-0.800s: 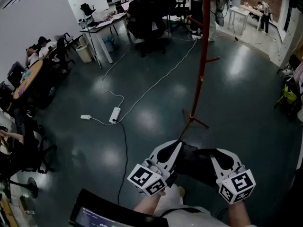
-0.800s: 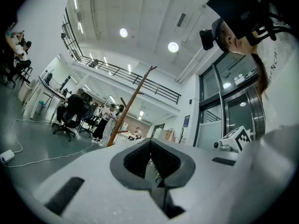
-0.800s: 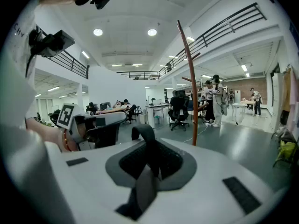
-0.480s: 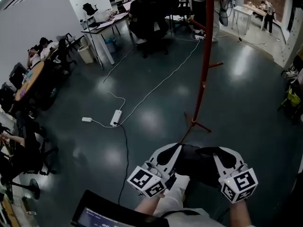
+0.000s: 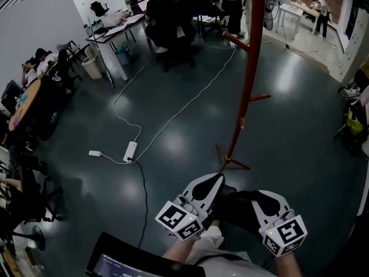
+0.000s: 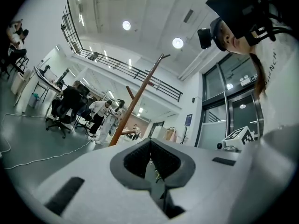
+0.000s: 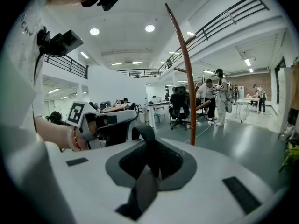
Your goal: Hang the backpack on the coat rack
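Room: open office with a dark, glossy floor (image 5: 288,97); people sit at desks along the far and left sides.
Trip hazard: a white cable (image 5: 190,100) and power strip (image 5: 130,151) lie loose on the floor, left of the route to the rack. A drift that way could catch a foot.
Left gripper (image 5: 216,180): jaws drawn almost together. Only a thin sliver shows between the pads, and I cannot tell what it is.
Backpack (image 5: 233,209): a dark mass held low between the two grippers, close to the person's body and clear of the floor. It is not yet on the rack.
Right gripper (image 5: 252,196): jaws closed on a dark strap (image 7: 145,136), which loops up out of the pads.
Coat rack (image 5: 249,68): red, upright, just ahead. A short peg (image 5: 259,97) sticks out to the right and another (image 5: 236,41) higher on the left.
Risk, grip: as I judge it, the load hangs mostly from that one pinched strap. A jolt while lifting could pull it through the pads and drop the bag.
Risk, rack: the pole is slender on thin splayed feet (image 5: 233,161). A bump, or a heavy bag on one peg, could tip it.
Risk, peg: the pegs are short, so a loop not seated fully may slide off.
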Demonstrator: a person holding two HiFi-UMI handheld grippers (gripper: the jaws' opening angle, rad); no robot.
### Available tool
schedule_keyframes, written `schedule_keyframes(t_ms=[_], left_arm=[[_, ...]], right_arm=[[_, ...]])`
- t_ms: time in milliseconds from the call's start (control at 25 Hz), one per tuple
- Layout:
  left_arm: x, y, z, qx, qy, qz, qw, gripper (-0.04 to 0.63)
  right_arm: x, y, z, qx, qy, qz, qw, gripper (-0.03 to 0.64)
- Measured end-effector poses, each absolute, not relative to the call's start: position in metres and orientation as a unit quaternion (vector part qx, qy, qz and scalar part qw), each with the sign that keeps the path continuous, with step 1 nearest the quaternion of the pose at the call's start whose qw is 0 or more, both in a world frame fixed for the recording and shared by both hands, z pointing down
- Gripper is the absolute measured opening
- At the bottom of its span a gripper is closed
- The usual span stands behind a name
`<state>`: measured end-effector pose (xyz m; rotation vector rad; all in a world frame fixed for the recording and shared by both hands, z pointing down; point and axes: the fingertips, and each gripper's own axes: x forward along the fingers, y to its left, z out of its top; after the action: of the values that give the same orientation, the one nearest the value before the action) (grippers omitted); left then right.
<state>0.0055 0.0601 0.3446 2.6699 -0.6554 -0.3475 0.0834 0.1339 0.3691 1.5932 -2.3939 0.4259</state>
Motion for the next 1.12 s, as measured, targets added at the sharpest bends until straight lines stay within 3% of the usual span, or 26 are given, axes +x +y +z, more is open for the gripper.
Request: schedule_keyframes(t_ms=[1120], left_arm=[[0.07,-0.1,0.377,0.93,-0.271,-0.128,0.211,0.009]], right_arm=[[0.145,-0.06,0.385,0.523,-0.832,0.118,0.144,0.048]])
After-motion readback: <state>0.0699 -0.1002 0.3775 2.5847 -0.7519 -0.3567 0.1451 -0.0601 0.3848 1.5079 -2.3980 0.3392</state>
